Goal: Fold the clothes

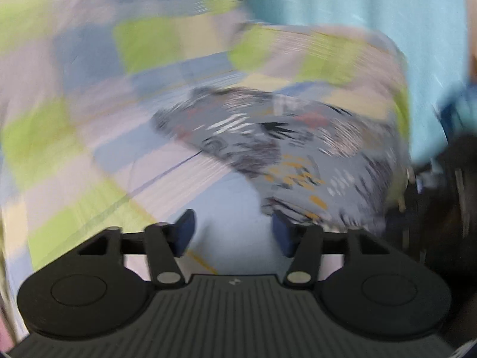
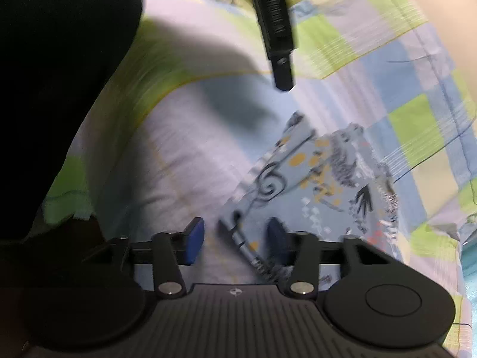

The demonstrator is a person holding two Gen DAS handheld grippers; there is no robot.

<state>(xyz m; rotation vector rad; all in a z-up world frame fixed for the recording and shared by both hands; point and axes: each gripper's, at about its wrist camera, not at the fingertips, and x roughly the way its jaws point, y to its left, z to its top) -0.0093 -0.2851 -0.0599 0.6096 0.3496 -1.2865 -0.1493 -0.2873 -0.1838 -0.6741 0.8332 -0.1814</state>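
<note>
Parted right tongs (image 2: 235,243) over patterned blue garment (image 2: 316,179) on checked bedsheet (image 2: 387,68), pads clear of cloth.

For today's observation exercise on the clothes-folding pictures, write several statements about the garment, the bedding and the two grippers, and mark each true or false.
1. The patterned garment lies on a checked bedsheet. True.
2. The garment is plain white. False: it is grey-blue with dark swirls and orange dots.
3. The left gripper has its jaws apart with nothing between the pads. True.
4. The right gripper is clamped shut on the garment. False: its pads stand apart; the garment's edge lies between them, unpinched.
5. The bedsheet is plain red. False: its squares are green, blue and pale lilac.
6. In the right wrist view the other gripper's black body hangs above the sheet. True.
</note>
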